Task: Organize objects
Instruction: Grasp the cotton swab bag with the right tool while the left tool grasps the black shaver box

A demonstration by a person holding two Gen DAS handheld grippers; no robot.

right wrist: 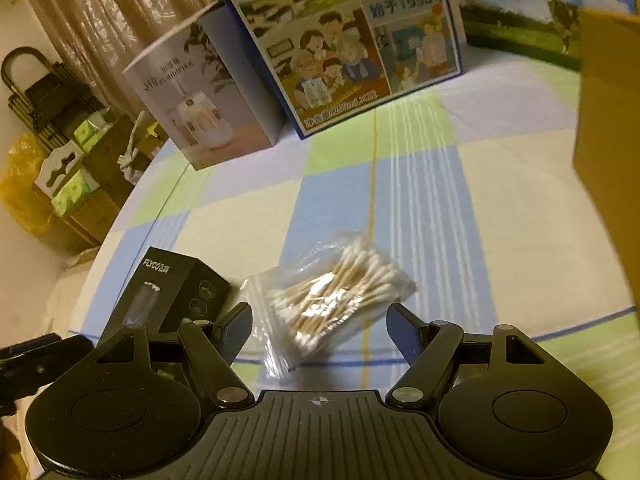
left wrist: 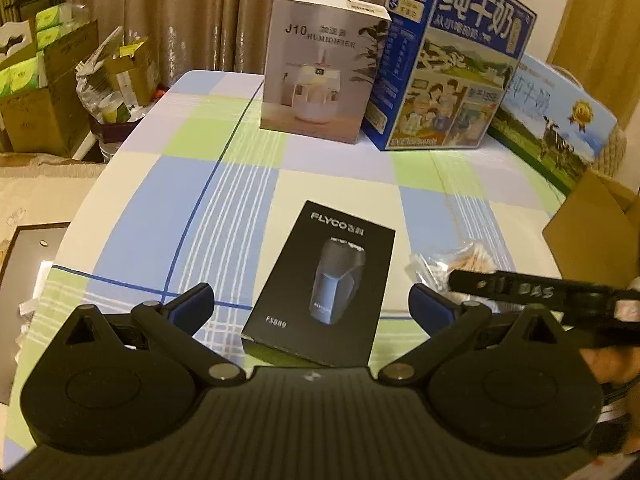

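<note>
Two tools hang over the table [left wrist: 132,208] with its checked cloth, and both have their fingers spread wide apart with nothing in them. The left tool [left wrist: 311,304] is just above a black shaver box [left wrist: 320,284] that lies flat near the front edge, and the right tool [right wrist: 320,326] is just above a clear bag of cotton swabs [right wrist: 332,296] lying right beside that box. At the back stand a white humidifier box [left wrist: 320,68] and a blue milk carton [left wrist: 444,64], close together, with a brown cardboard box [right wrist: 608,140] on the right side.
</note>
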